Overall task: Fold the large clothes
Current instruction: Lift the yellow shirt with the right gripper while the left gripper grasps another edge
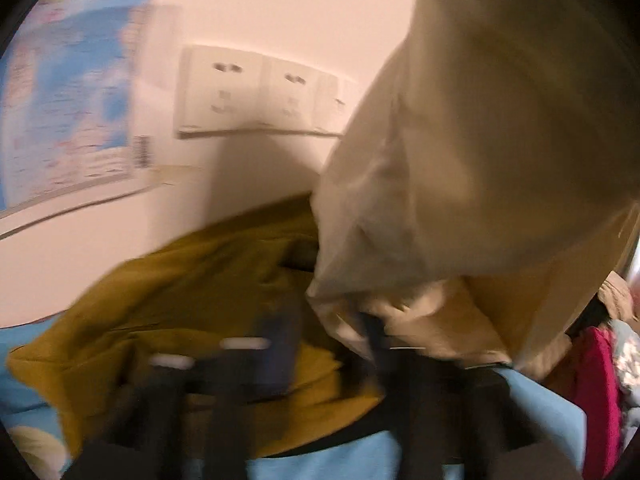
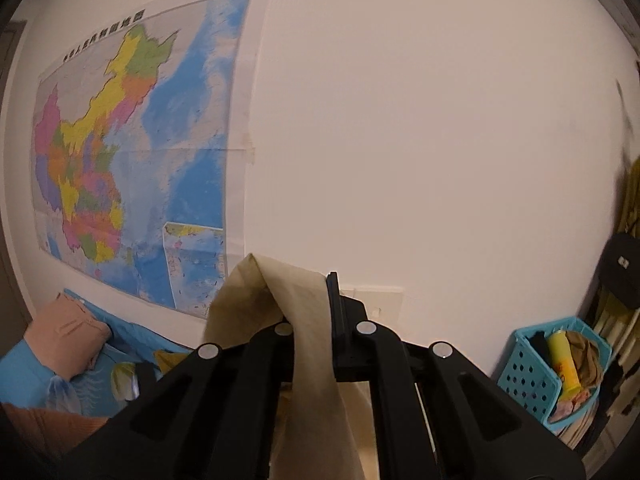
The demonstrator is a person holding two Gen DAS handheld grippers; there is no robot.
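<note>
A large beige garment [image 1: 460,160] hangs in the air at the right of the blurred left wrist view. My left gripper [image 1: 332,320] shows as dark smeared fingers at the garment's lower edge, and the blur hides how its jaws stand. My right gripper [image 2: 308,312] is shut on the beige garment [image 2: 280,292] and holds it up in front of the wall; the cloth hangs down between the fingers. A mustard garment [image 1: 192,296] lies crumpled on the blue bed sheet [image 1: 344,456] below the left gripper.
A wall map [image 2: 132,152] hangs at the left and wall sockets [image 1: 256,92] sit above the bed. A pink pillow [image 2: 68,332] lies on the bed. A blue basket [image 2: 548,376] with items stands at the right. A magenta cloth [image 1: 596,392] lies at far right.
</note>
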